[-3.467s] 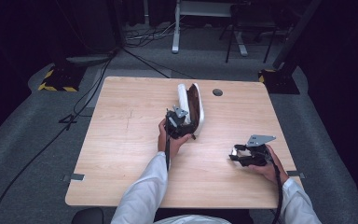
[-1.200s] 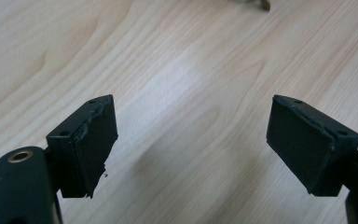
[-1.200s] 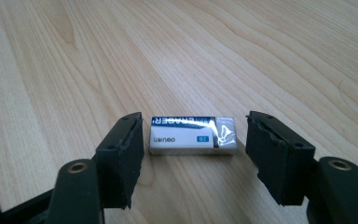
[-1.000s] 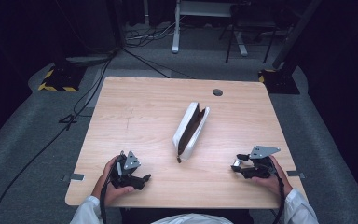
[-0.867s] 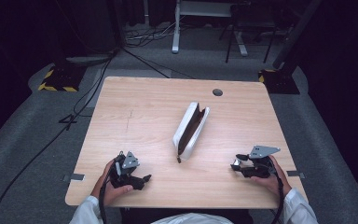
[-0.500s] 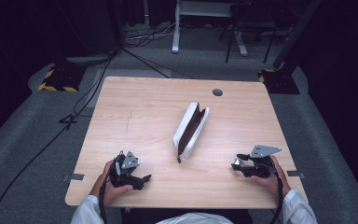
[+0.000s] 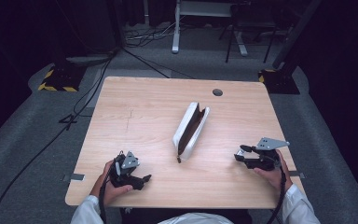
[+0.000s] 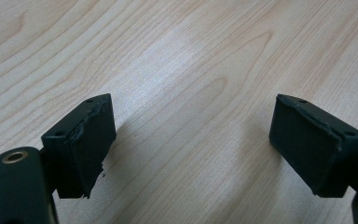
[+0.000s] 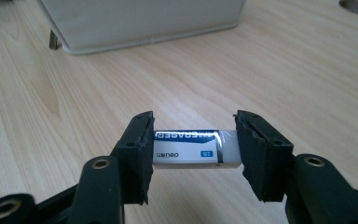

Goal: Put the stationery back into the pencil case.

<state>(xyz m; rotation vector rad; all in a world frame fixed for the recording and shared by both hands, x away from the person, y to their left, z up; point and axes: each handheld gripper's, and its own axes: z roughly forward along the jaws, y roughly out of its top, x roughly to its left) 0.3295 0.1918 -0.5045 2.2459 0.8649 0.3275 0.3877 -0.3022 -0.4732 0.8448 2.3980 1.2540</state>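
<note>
Your right gripper (image 9: 193,151) clamps a white eraser (image 9: 193,150) endwise near the wooden table's (image 7: 144,107) right front edge. Your left gripper (image 8: 193,144) gapes wide, empty. An unzipped white pencil case (image 7: 191,129) lies mid-table.

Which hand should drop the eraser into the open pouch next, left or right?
Right, probably. The right tongs already clamp the eraser, with the open pouch ahead. The left tongs are open over bare table.
</note>
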